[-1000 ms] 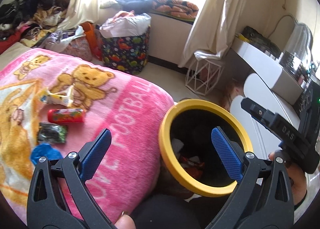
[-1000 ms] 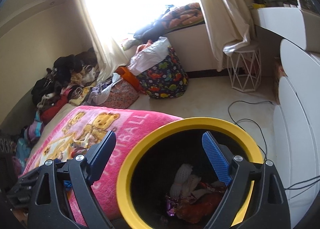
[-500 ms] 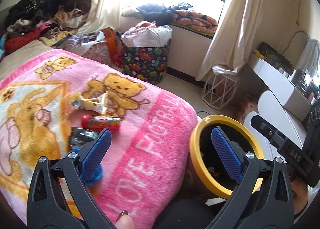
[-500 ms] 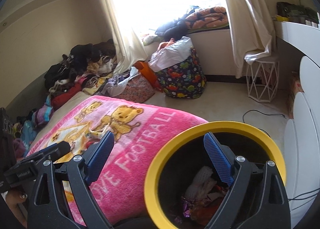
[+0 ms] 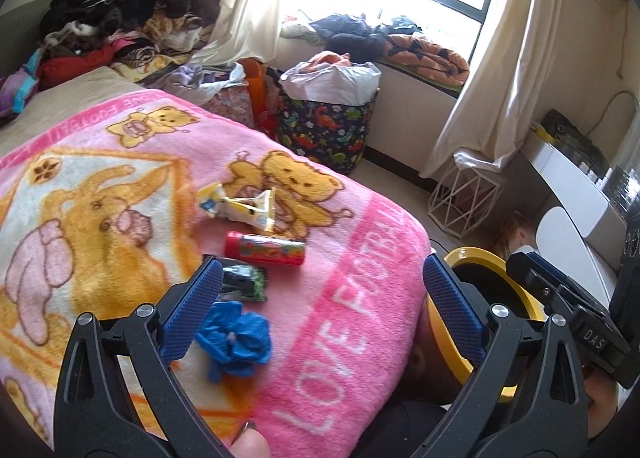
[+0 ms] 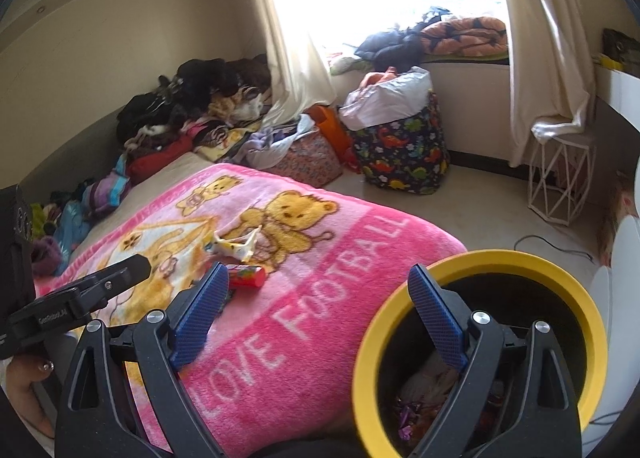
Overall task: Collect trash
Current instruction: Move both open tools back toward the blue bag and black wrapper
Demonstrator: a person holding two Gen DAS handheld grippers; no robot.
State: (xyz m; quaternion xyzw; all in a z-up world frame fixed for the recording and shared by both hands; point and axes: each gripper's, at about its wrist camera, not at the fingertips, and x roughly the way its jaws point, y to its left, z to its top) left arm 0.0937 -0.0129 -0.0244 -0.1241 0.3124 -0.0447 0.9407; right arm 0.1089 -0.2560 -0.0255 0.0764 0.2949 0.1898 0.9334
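Observation:
Trash lies on the pink bear blanket (image 5: 352,258): a torn yellow-white wrapper (image 5: 240,208), a red tube (image 5: 264,249), a dark green wrapper (image 5: 244,282) and a crumpled blue piece (image 5: 236,340). My left gripper (image 5: 324,314) is open and empty, hovering above the blanket with its left finger beside the blue piece. My right gripper (image 6: 320,322) is open and empty, its right finger over the yellow-rimmed black bin (image 6: 520,262), which holds wrappers. The bin's rim also shows in the left wrist view (image 5: 472,254). The red tube (image 6: 248,276) and the wrapper (image 6: 236,246) also show in the right wrist view.
A dinosaur-print hamper (image 6: 404,158) with a white bag stands by the window wall. A white wire stool (image 6: 560,182) stands at the right under the curtain. Clothes (image 6: 192,110) are piled at the bed's far end. White furniture (image 5: 576,186) lines the right side.
Both grippers have swung left, away from the bin and toward the trash on the blanket. The bin has slid to the right in both views. Both stay open.

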